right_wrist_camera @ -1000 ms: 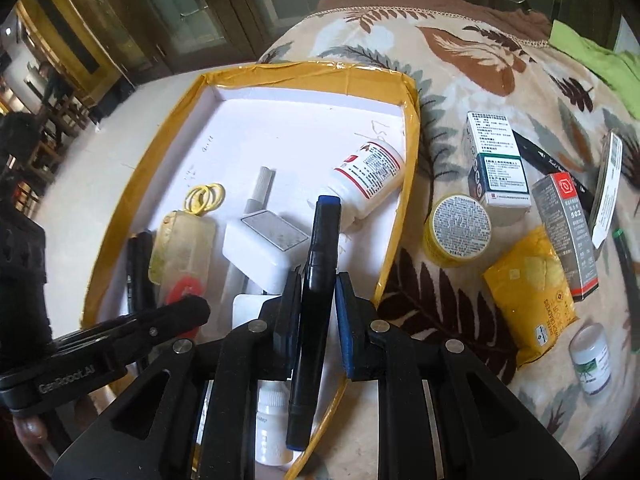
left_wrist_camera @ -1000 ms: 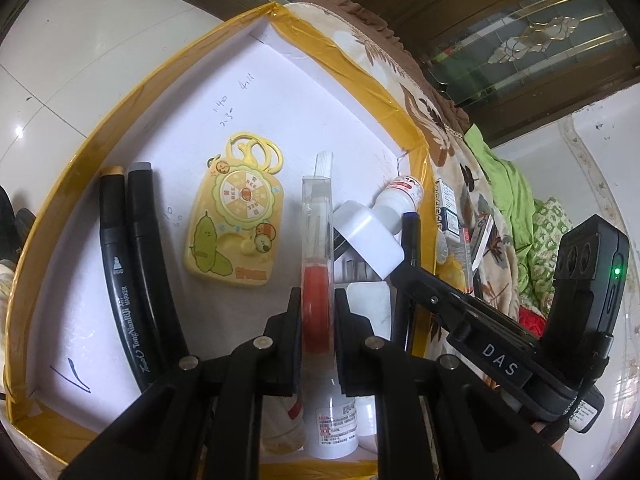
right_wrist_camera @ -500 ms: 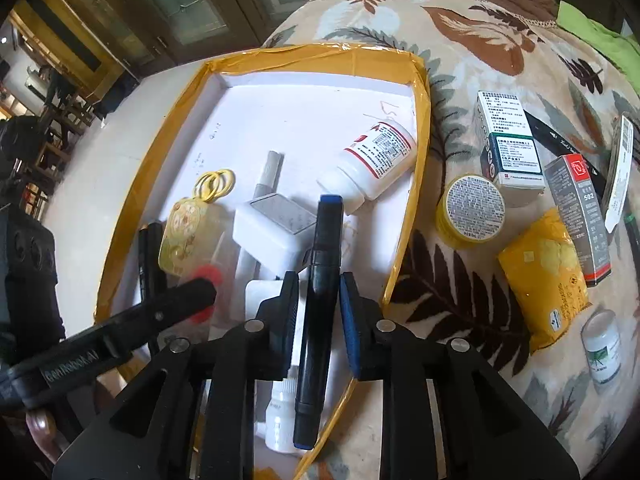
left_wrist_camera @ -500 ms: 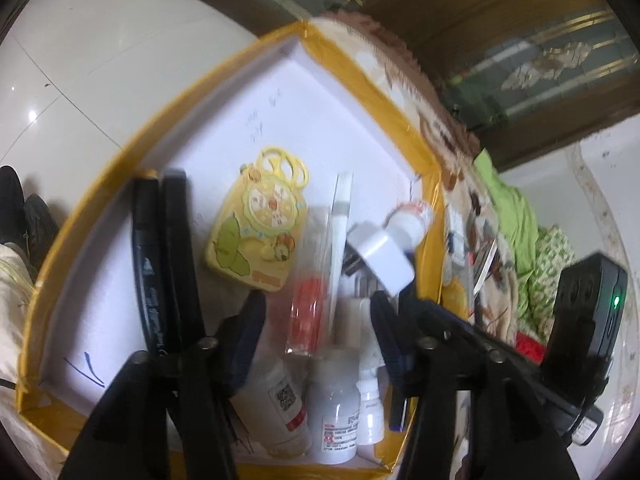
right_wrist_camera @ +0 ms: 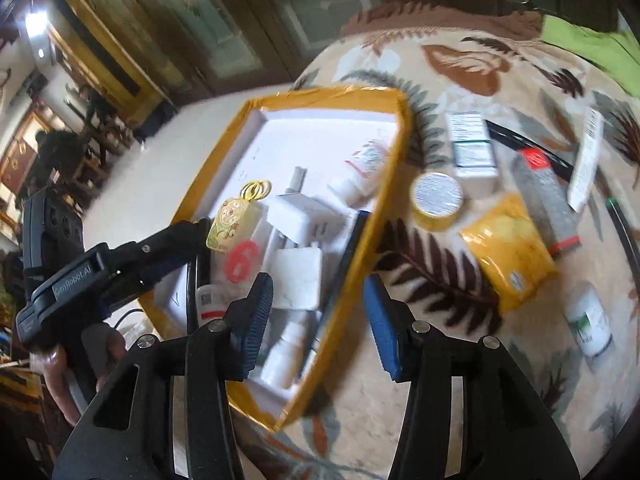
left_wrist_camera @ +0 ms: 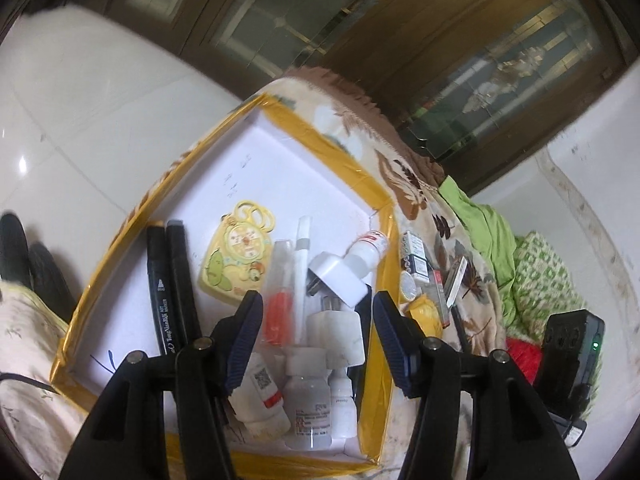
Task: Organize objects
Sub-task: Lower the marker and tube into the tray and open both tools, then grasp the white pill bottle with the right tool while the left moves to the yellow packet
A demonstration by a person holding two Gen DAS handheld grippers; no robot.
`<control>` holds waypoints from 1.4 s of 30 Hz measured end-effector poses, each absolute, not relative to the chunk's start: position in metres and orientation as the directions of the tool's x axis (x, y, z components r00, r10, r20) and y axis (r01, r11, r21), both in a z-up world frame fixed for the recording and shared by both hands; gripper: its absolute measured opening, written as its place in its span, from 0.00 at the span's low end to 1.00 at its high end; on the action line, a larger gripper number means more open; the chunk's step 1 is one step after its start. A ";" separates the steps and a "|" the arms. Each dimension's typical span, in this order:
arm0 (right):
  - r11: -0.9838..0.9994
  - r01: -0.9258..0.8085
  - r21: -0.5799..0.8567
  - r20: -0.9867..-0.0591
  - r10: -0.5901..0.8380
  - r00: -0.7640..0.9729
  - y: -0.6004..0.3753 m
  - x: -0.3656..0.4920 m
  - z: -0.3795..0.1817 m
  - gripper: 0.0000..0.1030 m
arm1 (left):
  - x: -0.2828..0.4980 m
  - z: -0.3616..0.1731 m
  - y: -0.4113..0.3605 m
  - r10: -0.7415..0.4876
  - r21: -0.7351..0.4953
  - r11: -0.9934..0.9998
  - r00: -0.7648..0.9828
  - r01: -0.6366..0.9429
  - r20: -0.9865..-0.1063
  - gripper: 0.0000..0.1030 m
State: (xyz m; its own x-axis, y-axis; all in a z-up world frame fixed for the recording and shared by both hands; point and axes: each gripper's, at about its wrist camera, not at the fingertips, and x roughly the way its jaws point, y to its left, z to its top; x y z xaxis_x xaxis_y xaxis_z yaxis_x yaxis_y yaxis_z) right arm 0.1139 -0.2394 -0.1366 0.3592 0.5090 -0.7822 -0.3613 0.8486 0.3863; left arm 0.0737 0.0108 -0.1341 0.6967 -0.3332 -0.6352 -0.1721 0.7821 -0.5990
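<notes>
Left gripper [left_wrist_camera: 316,340] jaws apart, empty; right gripper [right_wrist_camera: 316,320] jaws opening, empty over the tray [right_wrist_camera: 384,200]. Next, probably: swing right toward the yellow packet [right_wrist_camera: 508,248]; clear the rim first.

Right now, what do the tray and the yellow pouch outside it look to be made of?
Tray: seemingly white foam or card, matte, its rim wrapped in glossy yellow tape. Yellow pouch: probably plastic film or foil, with a creased, shiny surface; blur leaves it unsure.

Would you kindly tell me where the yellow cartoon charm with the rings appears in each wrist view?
Left wrist view: yellow cartoon charm lies left of centre, on the tray floor beside two black markers.
Right wrist view: charm sits left of centre, near the left tool's tip.
Shared landmark: the yellow-taped tray rim.
</notes>
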 end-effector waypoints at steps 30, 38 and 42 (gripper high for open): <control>0.975 -0.203 0.092 -0.840 0.186 0.510 -0.390 0.126 -0.176 0.46 | 0.119 -0.153 -0.174 -0.567 -0.642 0.759 0.373 -0.110 -0.734 0.61; 0.976 -0.151 0.158 -0.844 0.213 0.492 -0.399 0.132 -0.185 0.46 | 0.172 -0.169 -0.200 -0.487 -0.565 0.804 0.339 -0.187 -0.805 0.61; 0.966 -0.137 0.218 -0.831 0.257 0.493 -0.407 0.132 -0.184 0.46 | 0.190 -0.176 -0.201 -0.486 -0.580 0.770 0.345 -0.266 -0.803 0.61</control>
